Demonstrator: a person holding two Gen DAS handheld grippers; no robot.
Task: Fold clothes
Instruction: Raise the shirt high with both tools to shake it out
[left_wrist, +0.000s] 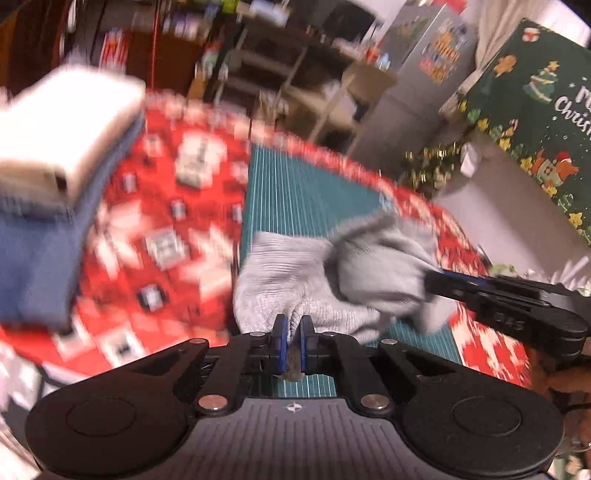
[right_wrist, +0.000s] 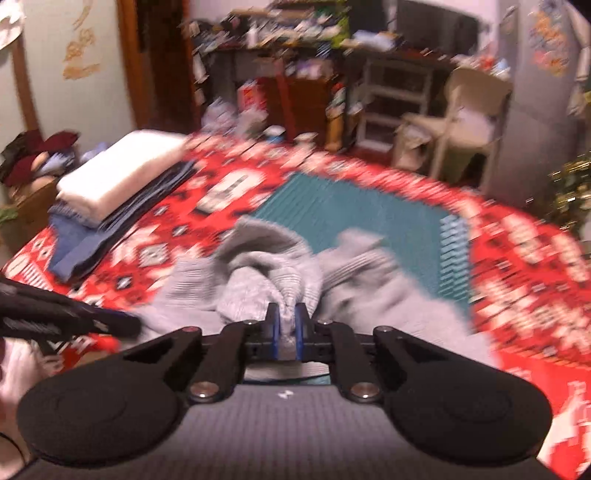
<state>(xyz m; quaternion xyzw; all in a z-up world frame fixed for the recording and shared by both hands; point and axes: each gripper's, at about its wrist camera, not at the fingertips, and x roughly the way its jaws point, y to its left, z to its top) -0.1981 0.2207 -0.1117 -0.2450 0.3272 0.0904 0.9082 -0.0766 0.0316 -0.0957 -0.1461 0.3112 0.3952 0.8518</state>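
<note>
Motion-blurred grey garment (right_wrist: 258, 284), bunched, hem hidden inside both pinching grippers (left_wrist: 291, 328) (right_wrist: 286, 325).

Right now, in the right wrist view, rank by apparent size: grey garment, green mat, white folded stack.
1. Grey garment, though nearness to the camera inflates it.
2. Green mat, partly covered by the garment, so unsure.
3. White folded stack, clearly smallest, farther away.

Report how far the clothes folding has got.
Done: a white item sits folded on blue ones. In hand: the left gripper and right gripper both pinch the bunched grey garment over the green mat. Left: folding and stacking it.
</note>
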